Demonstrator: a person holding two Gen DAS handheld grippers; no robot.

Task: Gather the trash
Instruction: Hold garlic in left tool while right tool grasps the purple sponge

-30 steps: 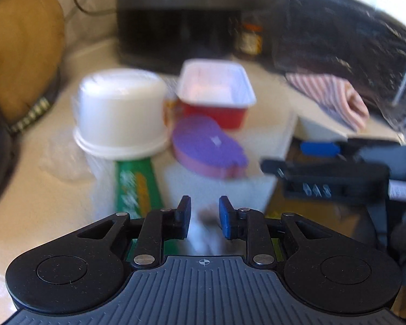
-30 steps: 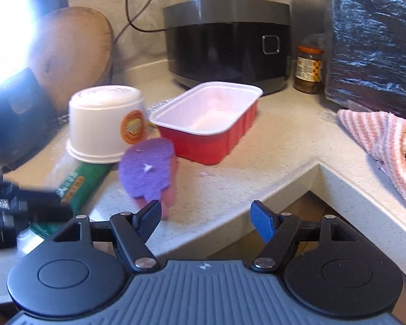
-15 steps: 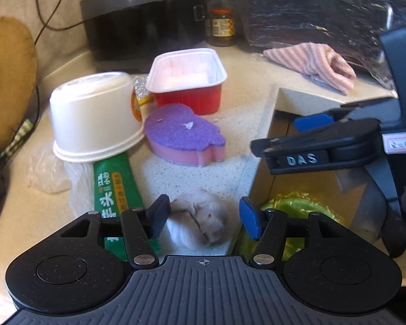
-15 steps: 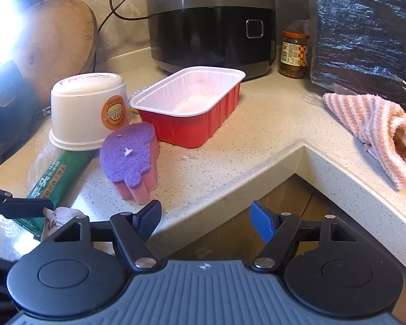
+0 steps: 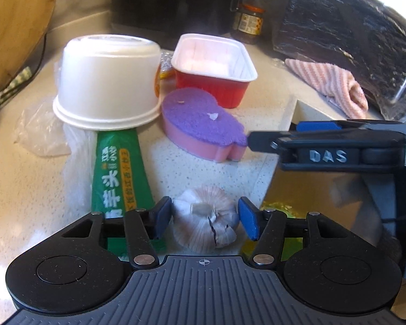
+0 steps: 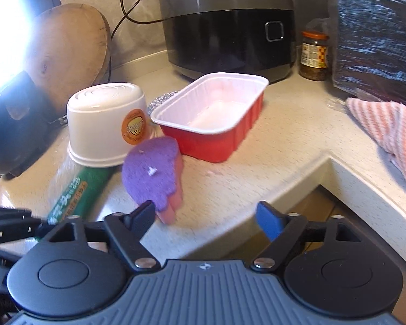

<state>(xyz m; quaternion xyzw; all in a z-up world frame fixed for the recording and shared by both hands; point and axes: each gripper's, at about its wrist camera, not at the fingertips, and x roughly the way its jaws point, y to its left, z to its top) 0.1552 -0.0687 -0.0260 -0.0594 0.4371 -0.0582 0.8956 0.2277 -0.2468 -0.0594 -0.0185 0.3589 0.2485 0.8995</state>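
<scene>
- Garlic bulb: whitish, papery skin cracked, lying on the counter at 6 o'clock.
- Green wrapper: flat, at 8 o'clock, top end under an upturned white bowl.

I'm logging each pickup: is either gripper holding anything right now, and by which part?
Nothing is held. The left gripper has open jaws that straddle the garlic bulb on the counter without pressing it. The right gripper, whose jaws have just been opening, is empty.

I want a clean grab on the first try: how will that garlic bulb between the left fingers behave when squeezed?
The garlic bulb is rounded, so it may roll or squirt sideways under the open left gripper unless squeezed through its middle. Its papery skin is already split and flaking, so bits will probably shed. It looks small and dry, likely light but firm.
</scene>
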